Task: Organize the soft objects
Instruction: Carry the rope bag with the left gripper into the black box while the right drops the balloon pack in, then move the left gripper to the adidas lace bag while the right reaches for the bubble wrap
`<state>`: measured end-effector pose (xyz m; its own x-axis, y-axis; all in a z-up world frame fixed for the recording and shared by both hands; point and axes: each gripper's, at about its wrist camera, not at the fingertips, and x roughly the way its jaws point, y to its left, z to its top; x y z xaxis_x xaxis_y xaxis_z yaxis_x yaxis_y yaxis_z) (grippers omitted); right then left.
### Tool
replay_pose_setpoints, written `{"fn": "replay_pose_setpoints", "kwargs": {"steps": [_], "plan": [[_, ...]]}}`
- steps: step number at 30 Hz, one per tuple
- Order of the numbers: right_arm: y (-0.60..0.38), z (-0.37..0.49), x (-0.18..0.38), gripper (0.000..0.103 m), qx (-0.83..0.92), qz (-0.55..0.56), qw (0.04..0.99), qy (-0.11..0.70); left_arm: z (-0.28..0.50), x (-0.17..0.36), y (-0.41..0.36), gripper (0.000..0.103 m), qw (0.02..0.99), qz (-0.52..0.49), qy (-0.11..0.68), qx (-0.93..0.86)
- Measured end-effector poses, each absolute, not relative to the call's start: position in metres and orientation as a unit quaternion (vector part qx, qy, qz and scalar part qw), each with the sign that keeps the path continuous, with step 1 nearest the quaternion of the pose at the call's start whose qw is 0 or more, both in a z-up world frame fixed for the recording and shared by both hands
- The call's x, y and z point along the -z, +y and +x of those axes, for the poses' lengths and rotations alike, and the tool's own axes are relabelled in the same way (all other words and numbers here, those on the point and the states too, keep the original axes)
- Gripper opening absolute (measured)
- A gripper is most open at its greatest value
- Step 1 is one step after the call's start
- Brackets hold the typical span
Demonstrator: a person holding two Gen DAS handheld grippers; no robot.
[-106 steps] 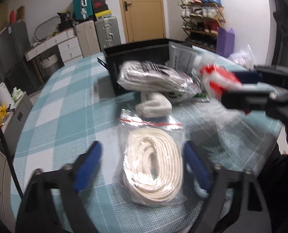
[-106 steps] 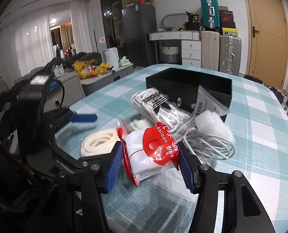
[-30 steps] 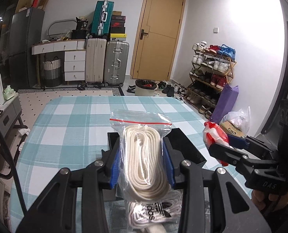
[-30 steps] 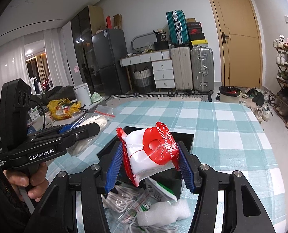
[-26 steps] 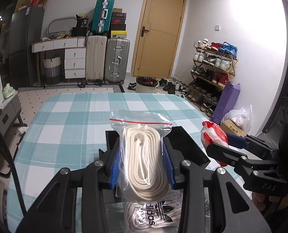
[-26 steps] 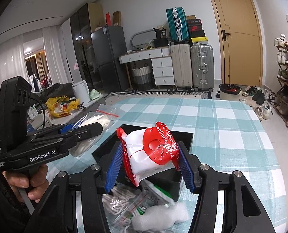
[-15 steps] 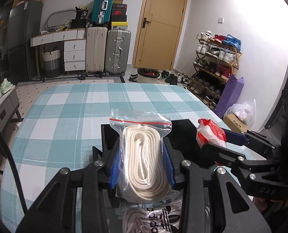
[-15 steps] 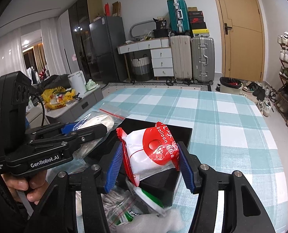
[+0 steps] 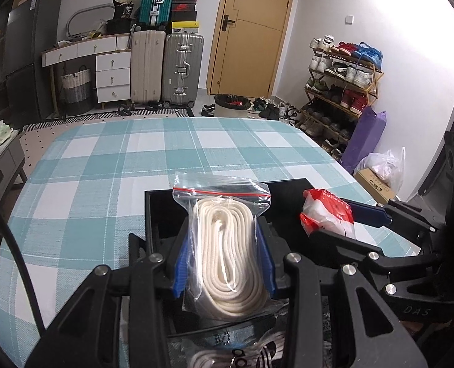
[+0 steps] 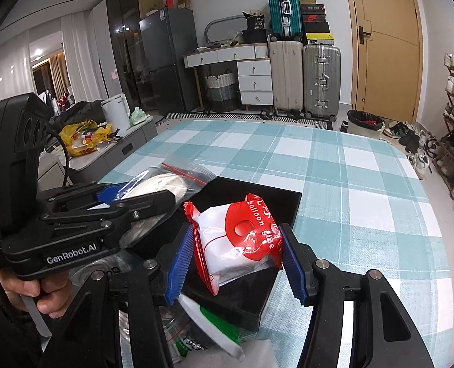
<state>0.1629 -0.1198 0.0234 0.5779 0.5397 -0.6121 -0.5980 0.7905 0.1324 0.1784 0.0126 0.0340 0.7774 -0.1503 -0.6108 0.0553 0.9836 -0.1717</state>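
Note:
My left gripper (image 9: pixel 223 256) is shut on a clear zip bag of cream rope (image 9: pixel 227 254), held above the near left part of the open black box (image 9: pixel 162 208). My right gripper (image 10: pixel 236 253) is shut on a red and white balloon glue packet (image 10: pixel 239 242), held over the same black box (image 10: pixel 285 202). In the left wrist view the packet (image 9: pixel 326 214) and the right gripper (image 9: pixel 343 217) hang over the box's right side. The right wrist view shows the left gripper (image 10: pixel 128 196) with the rope bag (image 10: pixel 165 184) to the left, a hand on its handle.
The box stands on a teal checked tablecloth (image 9: pixel 104 165). In front of the box lie a bag of white laces (image 9: pixel 227 352), a green and white packet (image 10: pixel 214 325) and white foam (image 10: pixel 257 355). Bare cloth stretches beyond the box to the table's far edge.
Both grippers, each still holding its item, have sunk and moved forward over the black box. The box now lies closer under them than a second ago.

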Motion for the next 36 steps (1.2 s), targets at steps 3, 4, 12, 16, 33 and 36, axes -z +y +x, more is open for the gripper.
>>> {"fn": "replay_pose_setpoints", "kwargs": {"steps": [3,4,12,16,33,36], "plan": [[-0.118,0.164,-0.022,0.056,-0.32,-0.051,0.887,0.328,0.181,-0.032,0.012,0.037,0.937,-0.072,0.338,0.056],[-0.117,0.165,-0.022,0.056,-0.32,-0.054,0.887,0.327,0.182,-0.032,0.012,0.037,0.936,-0.073,0.339,0.056],[-0.123,0.156,-0.03,0.075,-0.328,-0.059,0.893,0.302,0.177,-0.037,0.014,0.064,0.939,-0.069,0.334,0.054],[-0.138,0.147,-0.038,0.095,-0.319,-0.037,0.898,0.3,0.167,-0.044,0.015,0.093,0.942,-0.067,0.325,0.049],[-0.181,0.097,-0.026,0.102,-0.304,0.007,0.893,0.333,0.111,-0.049,0.03,0.103,0.946,-0.073,0.312,0.037],[-0.183,0.093,-0.021,0.102,-0.305,0.013,0.89,0.34,0.107,-0.049,0.03,0.103,0.946,-0.072,0.313,0.036]]}}
